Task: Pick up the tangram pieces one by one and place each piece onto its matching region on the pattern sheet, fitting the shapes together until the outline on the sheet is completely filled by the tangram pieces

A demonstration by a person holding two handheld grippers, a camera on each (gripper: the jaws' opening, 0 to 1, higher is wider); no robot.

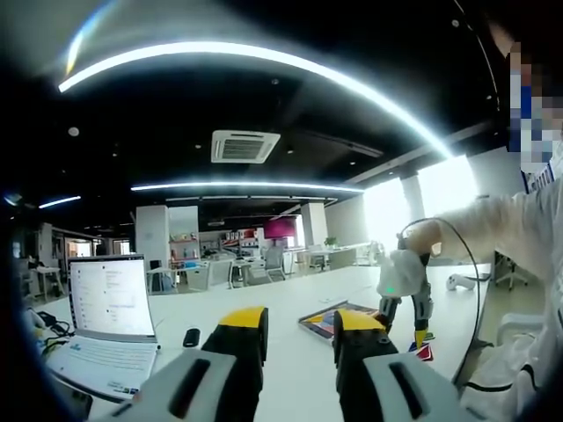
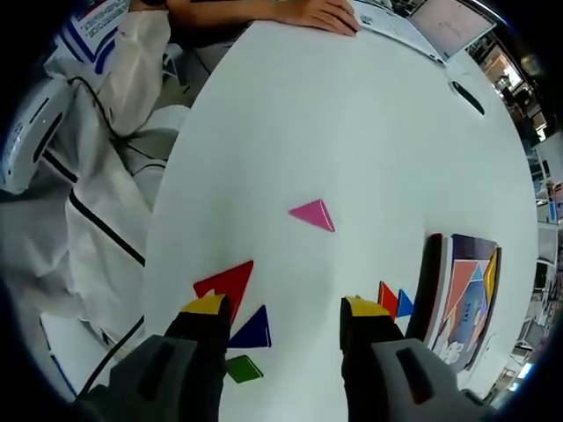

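Note:
In the right gripper view, my right gripper (image 2: 281,309) is open and hovers over the white table (image 2: 334,132) with nothing between its jaws. Ahead of it lies a pink triangle (image 2: 313,214). By the left jaw lie a red triangle (image 2: 229,283), a dark blue triangle (image 2: 253,331) and a green piece (image 2: 242,369). Right of the right jaw sit a small orange triangle (image 2: 386,299) and a small blue triangle (image 2: 405,303), next to the dark-framed pattern sheet (image 2: 466,299). My left gripper (image 1: 302,327) is open and empty, raised level over the table. The pattern sheet (image 1: 327,318) and right gripper (image 1: 403,327) are in its view.
An open laptop (image 1: 110,316) and a black mouse (image 1: 191,337) sit at the left of the table. A person's hand (image 2: 308,13) rests on the far edge. White sleeve and a cable (image 2: 97,220) hang off the table's side. Office desks stand behind.

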